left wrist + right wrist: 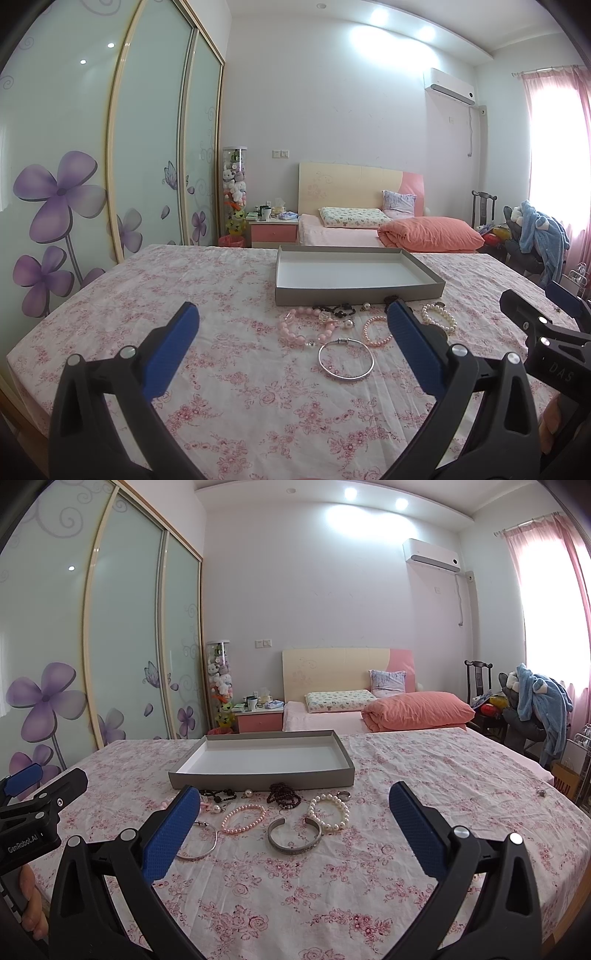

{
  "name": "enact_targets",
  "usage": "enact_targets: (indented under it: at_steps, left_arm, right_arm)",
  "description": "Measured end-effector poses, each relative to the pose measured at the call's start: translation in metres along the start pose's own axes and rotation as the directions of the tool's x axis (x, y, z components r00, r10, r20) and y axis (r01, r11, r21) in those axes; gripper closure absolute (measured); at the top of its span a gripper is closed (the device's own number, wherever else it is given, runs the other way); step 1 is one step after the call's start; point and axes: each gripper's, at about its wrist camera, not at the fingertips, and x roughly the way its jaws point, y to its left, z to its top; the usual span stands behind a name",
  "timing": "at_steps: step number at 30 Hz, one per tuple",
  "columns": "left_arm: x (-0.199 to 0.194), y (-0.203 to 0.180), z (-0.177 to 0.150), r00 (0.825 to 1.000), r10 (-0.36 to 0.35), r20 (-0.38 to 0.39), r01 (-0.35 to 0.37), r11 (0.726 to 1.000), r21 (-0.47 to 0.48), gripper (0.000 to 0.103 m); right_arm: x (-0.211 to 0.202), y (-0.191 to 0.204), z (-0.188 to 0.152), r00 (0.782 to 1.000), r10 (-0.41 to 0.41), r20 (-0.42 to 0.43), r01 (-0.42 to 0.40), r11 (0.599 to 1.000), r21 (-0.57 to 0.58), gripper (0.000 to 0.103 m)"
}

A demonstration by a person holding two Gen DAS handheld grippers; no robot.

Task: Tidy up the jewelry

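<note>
A shallow grey tray (354, 293) (258, 778) with a white, empty floor sits on the floral cloth. In front of it lie several jewelry pieces: a silver bangle (345, 359) (199, 853), a pink pearl bracelet (376, 332) (243, 819), a white pearl bracelet (439, 317) (330, 810), a big pink bead bracelet (299, 326), dark bead strings (338, 310) (282, 794) and a silver cuff (294, 836). My left gripper (293, 325) is open above the cloth, just short of the jewelry. My right gripper (295, 805) is open and empty, also short of the jewelry.
A small ring (541, 792) lies alone on the cloth at the right. The table's edges fall away at left and right. Behind stand a bed (351, 229), a wardrobe (110, 166) and a chair with clothes (535, 236).
</note>
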Motion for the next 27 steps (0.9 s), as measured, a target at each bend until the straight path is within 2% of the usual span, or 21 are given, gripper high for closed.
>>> enact_targets:
  at_steps: [27]
  left_arm:
    - [0.0003, 0.0002, 0.0, 1.0, 0.001, -0.003, -0.001, 1.0, -0.001, 0.004]
  right_arm:
    - [0.0012, -0.0002, -0.0006, 1.0, 0.001, -0.003, -0.001, 1.0, 0.004, 0.002]
